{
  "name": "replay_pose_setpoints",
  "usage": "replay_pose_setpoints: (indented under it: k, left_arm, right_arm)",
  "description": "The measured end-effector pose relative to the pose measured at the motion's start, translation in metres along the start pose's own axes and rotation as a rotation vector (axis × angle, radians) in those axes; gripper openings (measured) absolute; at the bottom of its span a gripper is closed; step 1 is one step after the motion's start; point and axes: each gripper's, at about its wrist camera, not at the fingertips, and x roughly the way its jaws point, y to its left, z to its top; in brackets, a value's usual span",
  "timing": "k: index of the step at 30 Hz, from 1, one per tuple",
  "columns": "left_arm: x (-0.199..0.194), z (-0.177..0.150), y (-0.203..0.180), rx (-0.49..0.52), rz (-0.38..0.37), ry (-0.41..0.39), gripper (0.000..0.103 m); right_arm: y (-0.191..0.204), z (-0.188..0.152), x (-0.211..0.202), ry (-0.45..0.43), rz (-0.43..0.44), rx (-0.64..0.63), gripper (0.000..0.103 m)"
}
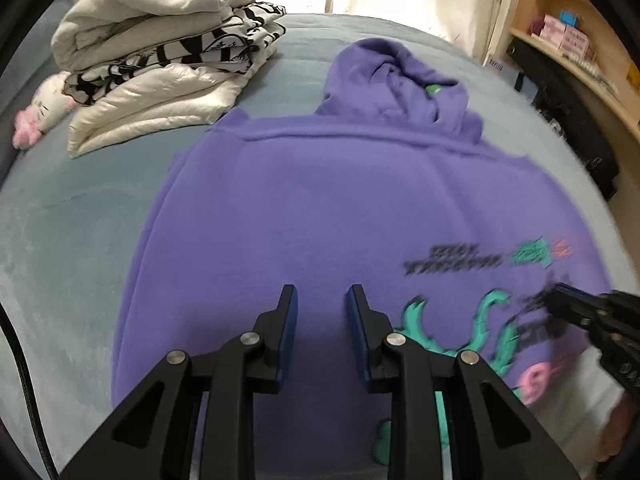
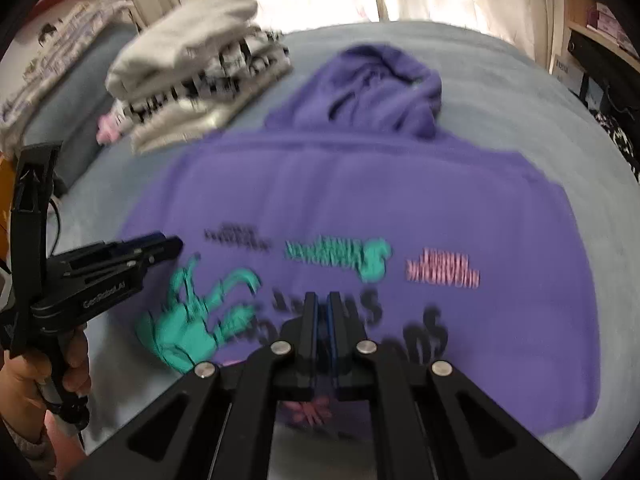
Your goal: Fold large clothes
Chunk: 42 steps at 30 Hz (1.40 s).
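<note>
A purple hoodie (image 1: 320, 208) lies spread on the grey-blue bed cover (image 1: 72, 232), hood toward the window, and its sides look folded in, so it lies as a broad block. Printed lettering and a teal hand design (image 2: 188, 320) face up on it.

My left gripper (image 1: 322, 300) hovers over the plain purple part of the hoodie. Its blue-padded fingers (image 1: 290, 320) stand a little apart, and nothing is between them. My right gripper (image 2: 322, 300) hangs above the printed area with its fingers pressed together, holding no cloth that I can see. Each gripper shows at the edge of the other's view, and my left hand (image 2: 24, 376) is wrapped round the left handle.

Beyond the hoodie's left shoulder sits a stack of folded clothes (image 1: 160, 52): pale grey on top, black-and-white patterned in the middle, shiny cream at the bottom. A pink and white plush toy (image 1: 44, 112) lies just beside the stack. Wooden shelves (image 1: 568, 40) stand off to the right.
</note>
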Motion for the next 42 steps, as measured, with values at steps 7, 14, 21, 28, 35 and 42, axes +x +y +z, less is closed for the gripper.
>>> replay_pose_setpoints:
  k: [7,14,21,28,35,42]
  left_arm:
    - [-0.001,-0.011,0.031,-0.03,0.1,-0.018,0.035]
    - [-0.007,-0.022,0.054,-0.093,0.105,-0.028,0.035]
    - [-0.008,-0.025,0.047,-0.075,0.152,-0.03,0.035]
    - [-0.009,-0.026,0.051,-0.096,0.115,-0.035,0.036]
    - [-0.008,-0.026,0.046,-0.07,0.118,-0.028,0.046]
    - [-0.008,-0.023,0.045,-0.07,0.118,-0.012,0.047]
  right_arm:
    - [-0.065,-0.035,-0.01,0.01,-0.198,0.076,0.004]
    - [-0.149,-0.074,-0.045,-0.028,-0.264,0.279,0.0]
    - [-0.137,-0.076,-0.037,-0.011,-0.333,0.237,0.004]
    - [-0.145,-0.079,-0.038,-0.015,-0.306,0.256,0.004]
    - [-0.138,-0.079,-0.036,-0.027,-0.347,0.235,0.004]
    - [-0.146,-0.08,-0.042,-0.047,-0.289,0.336,0.004]
